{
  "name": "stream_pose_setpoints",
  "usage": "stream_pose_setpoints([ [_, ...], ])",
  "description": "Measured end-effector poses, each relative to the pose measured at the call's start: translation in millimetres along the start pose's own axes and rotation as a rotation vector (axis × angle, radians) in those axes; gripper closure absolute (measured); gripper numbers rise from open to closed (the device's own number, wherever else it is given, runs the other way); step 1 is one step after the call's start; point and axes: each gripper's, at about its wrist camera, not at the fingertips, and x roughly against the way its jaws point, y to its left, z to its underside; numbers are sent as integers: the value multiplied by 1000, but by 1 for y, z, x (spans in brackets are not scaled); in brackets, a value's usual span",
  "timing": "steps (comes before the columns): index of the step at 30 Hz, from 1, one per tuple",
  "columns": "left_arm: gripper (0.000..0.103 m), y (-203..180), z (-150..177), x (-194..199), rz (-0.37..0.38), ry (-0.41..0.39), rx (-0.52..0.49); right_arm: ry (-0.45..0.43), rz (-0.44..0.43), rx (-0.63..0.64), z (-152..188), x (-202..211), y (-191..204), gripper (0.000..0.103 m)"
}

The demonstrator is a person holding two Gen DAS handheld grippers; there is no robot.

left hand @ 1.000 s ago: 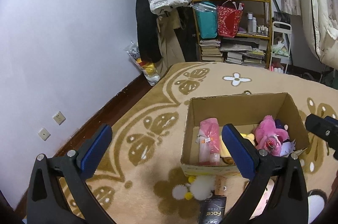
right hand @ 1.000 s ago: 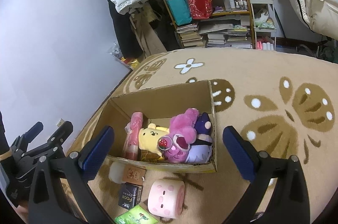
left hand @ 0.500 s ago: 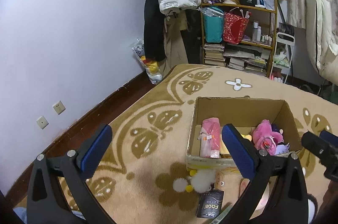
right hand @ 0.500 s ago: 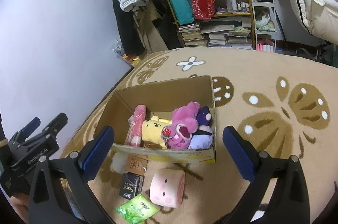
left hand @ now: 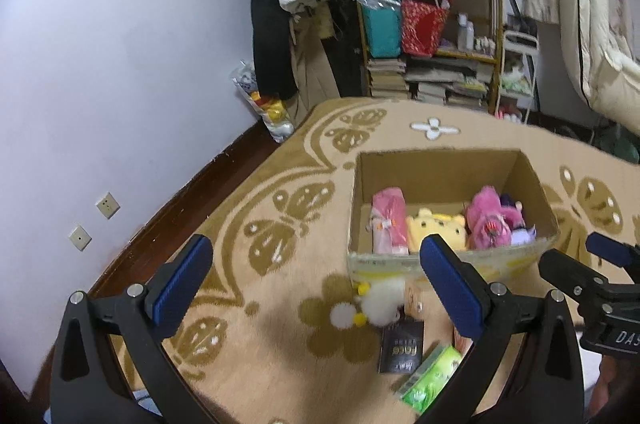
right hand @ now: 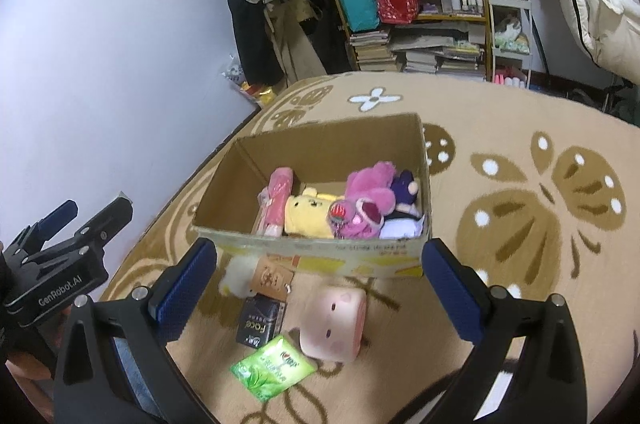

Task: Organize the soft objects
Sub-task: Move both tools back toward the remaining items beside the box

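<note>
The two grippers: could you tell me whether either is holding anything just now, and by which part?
Nothing is held. The left gripper and the right gripper are both open and empty above the rug, short of the cardboard box.

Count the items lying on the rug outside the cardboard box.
5, all before the box's near wall: white fluffy toy, tan card, black Face pack, green packet, pink pig cushion. Others may be hidden.

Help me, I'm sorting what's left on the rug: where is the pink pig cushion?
In the right wrist view, the pink pig cushion lies on the rug in front of the cardboard box, right of the green packet.
</note>
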Motion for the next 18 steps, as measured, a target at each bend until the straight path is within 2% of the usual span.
stream_pose_setpoints([
  [9,0,-13,16,0,62,92,-63,65,12,-24,11,-6,-10,0],
  [18,0,-30,31,-16,71,189,-141,137,1,-82,17,-20,-24,0],
])
